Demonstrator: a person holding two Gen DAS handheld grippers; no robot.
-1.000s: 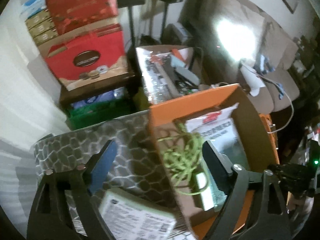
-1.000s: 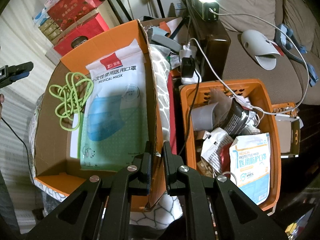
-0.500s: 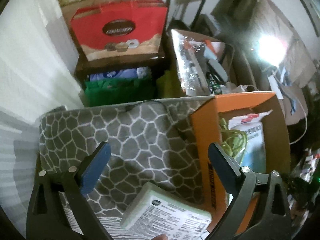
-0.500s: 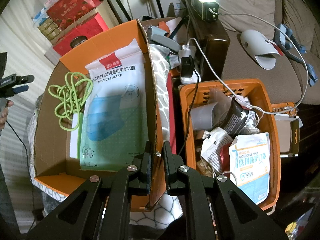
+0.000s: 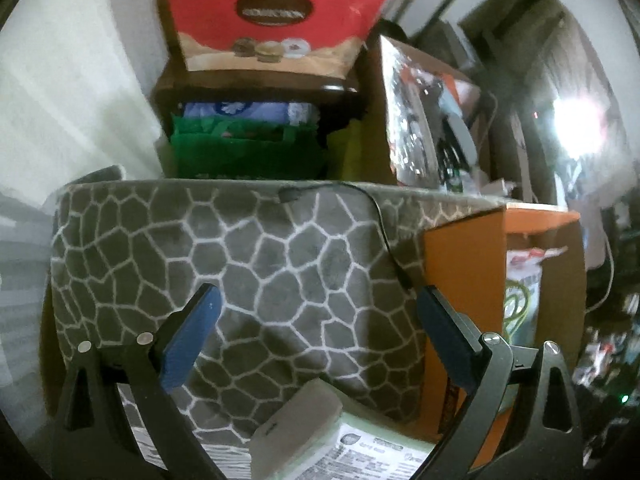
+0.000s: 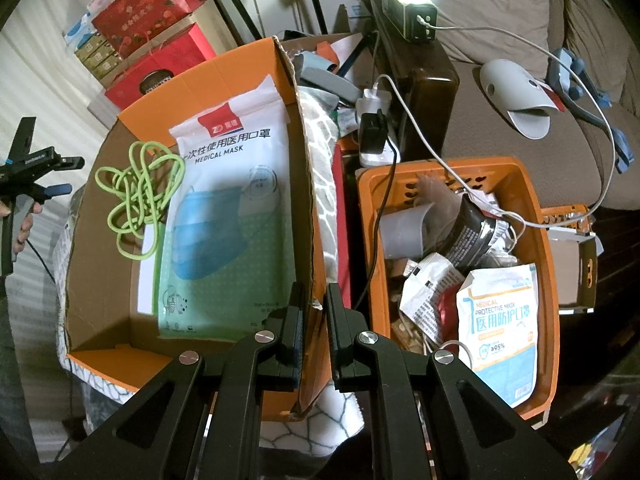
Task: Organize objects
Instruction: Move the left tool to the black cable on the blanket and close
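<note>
The orange cardboard box (image 6: 208,80), brown inside, fills the frame's left half, holding a white-and-green mask pack (image 6: 228,208) and a coiled lime cord (image 6: 140,196). The right gripper (image 6: 314,320) pinches its right wall. The left gripper (image 5: 316,328), spread wide after just opening, hangs over a grey patterned blanket (image 5: 260,248), nothing between its fingers.

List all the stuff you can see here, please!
box: 1, orange outside, on blanket
mask pack: 1, white-green, in box
cord: 1, lime green, in box beside mask pack
blanket: 1, grey with white lines, under box
packet: 1, pale green, on blanket
basket: 1, orange, right of box
mask bag: 1, white-blue, in basket
left gripper: open, above packet
right gripper: shut on box wall
</note>
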